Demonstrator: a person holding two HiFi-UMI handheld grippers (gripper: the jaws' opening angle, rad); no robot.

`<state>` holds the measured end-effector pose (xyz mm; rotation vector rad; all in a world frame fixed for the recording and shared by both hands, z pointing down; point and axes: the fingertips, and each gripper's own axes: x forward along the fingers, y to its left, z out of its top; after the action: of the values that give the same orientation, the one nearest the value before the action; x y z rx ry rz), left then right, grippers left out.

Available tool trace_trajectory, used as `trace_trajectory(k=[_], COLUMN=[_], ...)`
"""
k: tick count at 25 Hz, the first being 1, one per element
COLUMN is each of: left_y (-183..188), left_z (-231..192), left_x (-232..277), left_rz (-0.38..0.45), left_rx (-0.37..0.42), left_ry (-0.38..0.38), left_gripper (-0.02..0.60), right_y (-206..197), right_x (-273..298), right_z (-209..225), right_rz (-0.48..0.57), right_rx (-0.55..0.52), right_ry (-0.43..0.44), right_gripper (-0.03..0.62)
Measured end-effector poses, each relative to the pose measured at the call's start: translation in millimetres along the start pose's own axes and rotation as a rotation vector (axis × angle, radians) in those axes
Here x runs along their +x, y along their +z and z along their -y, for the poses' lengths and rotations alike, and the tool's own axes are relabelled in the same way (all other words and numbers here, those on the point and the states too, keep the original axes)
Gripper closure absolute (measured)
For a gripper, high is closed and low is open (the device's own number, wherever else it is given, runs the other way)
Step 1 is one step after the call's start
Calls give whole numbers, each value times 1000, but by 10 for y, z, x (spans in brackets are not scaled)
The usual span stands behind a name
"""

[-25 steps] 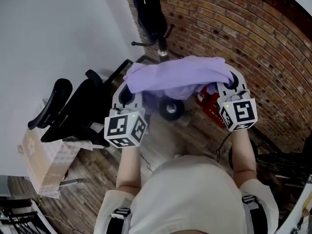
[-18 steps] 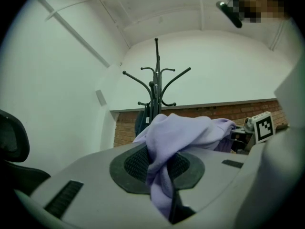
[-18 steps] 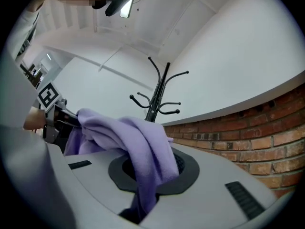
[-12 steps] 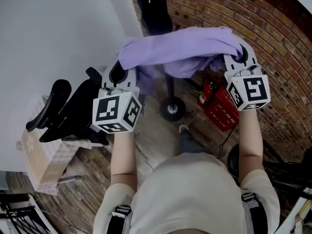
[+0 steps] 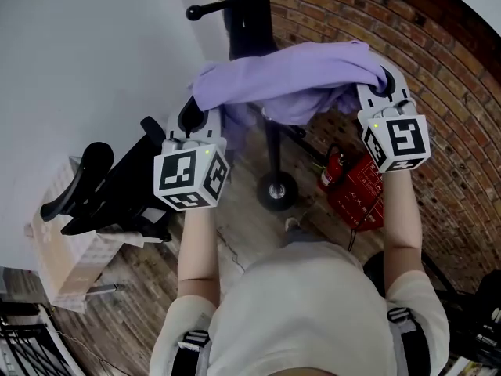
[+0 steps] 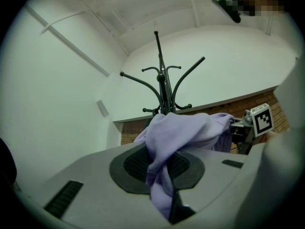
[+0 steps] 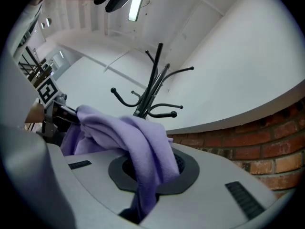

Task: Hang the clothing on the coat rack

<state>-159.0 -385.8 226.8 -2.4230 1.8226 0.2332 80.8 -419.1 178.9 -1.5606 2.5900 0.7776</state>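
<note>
A lilac garment (image 5: 291, 81) hangs stretched between my two grippers at chest height. My left gripper (image 5: 205, 114) is shut on its left end, the cloth (image 6: 167, 149) pinched between the jaws. The right gripper (image 5: 376, 84) is shut on the other end, where the cloth (image 7: 145, 161) drapes over the jaw pad. A black coat rack (image 5: 249, 22) stands just beyond the garment, its pole running down to a round base (image 5: 278, 190). Its curved hooks (image 6: 164, 82) show above the cloth in the left gripper view, and the same hooks (image 7: 152, 97) in the right gripper view.
A white wall (image 5: 86, 53) is at the left and a brick wall (image 5: 438, 69) at the right. A black office chair (image 5: 109, 190) and a cardboard box (image 5: 66, 261) stand at my left. A red fire extinguisher and a red case (image 5: 356, 190) lie near the rack's base.
Both grippers have risen with the garment and moved closer to the coat rack. The garment stays stretched between them.
</note>
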Motion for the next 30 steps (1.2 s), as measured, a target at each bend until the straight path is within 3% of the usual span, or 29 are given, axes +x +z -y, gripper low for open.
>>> trace_trajectory(k=[12, 30], left_y=[-826, -1879], left_z=[-147, -186], left_x=[170, 21], left_rz=[-125, -340], left_rx=[-51, -148], left_ry=[40, 97], left_gripper=[532, 532], right_y=[-738, -1821], right_x=[266, 14], right_z=[-147, -531], right_rz=[-104, -299], right_rx=[24, 175], right_ry=[72, 103], right_gripper=[574, 574])
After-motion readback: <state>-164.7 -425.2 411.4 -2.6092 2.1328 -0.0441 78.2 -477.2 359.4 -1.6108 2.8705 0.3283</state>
